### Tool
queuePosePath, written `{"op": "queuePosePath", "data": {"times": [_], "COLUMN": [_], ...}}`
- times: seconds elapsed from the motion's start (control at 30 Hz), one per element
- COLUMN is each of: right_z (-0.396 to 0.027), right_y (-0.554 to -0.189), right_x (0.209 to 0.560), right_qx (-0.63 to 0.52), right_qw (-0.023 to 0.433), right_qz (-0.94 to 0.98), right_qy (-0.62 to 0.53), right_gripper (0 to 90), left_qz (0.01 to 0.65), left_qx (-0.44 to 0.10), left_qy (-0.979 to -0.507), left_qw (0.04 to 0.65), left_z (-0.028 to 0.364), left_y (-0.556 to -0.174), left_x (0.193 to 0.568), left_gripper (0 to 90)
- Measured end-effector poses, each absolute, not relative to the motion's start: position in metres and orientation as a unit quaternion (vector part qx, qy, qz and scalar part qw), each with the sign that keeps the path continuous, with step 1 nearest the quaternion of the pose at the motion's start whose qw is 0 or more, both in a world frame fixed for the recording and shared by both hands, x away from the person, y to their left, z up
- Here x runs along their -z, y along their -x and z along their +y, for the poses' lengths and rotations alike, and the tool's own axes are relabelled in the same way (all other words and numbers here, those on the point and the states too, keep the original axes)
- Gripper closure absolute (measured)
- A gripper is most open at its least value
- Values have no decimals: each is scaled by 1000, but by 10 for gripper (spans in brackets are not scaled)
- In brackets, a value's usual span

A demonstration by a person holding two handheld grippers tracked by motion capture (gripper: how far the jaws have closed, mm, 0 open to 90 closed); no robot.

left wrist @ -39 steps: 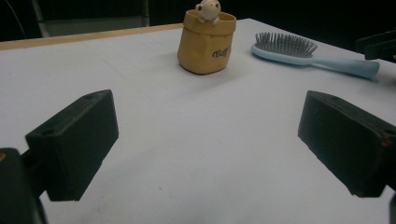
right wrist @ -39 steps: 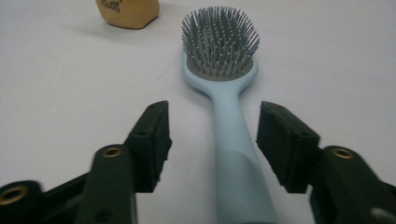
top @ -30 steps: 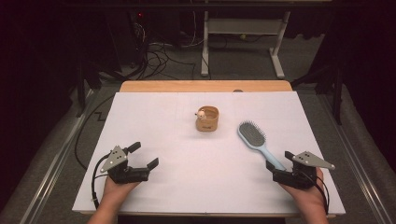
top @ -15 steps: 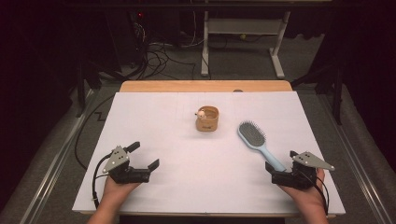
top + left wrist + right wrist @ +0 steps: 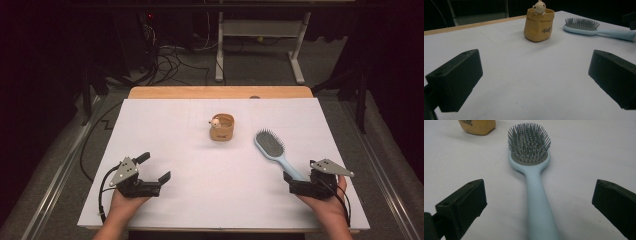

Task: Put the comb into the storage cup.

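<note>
The right gripper (image 5: 539, 205) has its jaws wide, one on each side of the light blue hairbrush (image 5: 534, 175) handle, not touching it. This looks like the approach; next, closing. The left gripper (image 5: 150, 170) rests wide, apart.

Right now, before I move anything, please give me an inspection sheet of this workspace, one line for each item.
Surface: white table top, flat, bare between the things.
Job's things: light blue hairbrush lying bristles up, handle between the jaws of the right gripper; tan pot with a small figure on its rim, upright, apart from the brush.
Clutter: nothing seen.
Grippers: left gripper open over bare surface; right gripper open, not closed on the handle.
Cables: one black cable trails from the left gripper; more on the floor behind.
Surroundings: dark room, white table frame behind.
</note>
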State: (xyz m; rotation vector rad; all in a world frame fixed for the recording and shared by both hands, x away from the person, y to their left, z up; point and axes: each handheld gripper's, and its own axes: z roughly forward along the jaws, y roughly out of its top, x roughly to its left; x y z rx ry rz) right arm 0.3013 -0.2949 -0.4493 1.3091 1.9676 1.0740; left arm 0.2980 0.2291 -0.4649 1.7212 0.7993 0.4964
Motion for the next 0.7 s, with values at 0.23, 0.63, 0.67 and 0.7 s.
{"op": "queuePosePath", "data": {"times": [0.23, 0.63, 0.67, 0.7], "right_z": [-293, -293, -295, -295], "right_y": [-307, -312, -314, -314], "right_x": [455, 452, 451, 451], "right_qx": [-369, -334, -336, -336], "right_qw": [248, 229, 221, 221], "right_qz": [749, 773, 776, 776], "right_qy": [-491, -489, -486, -486], "right_gripper": [1, 1, 2, 2], "left_qz": [345, 346, 346, 346], "left_qx": [-202, -198, -197, -197], "left_qy": [-726, -724, -722, -722], "left_qw": [560, 564, 566, 566], "left_z": [231, 233, 232, 232], "left_y": [-298, -299, -299, -299], "left_x": [466, 466, 466, 466], "left_gripper": [0, 4, 4, 4]}}
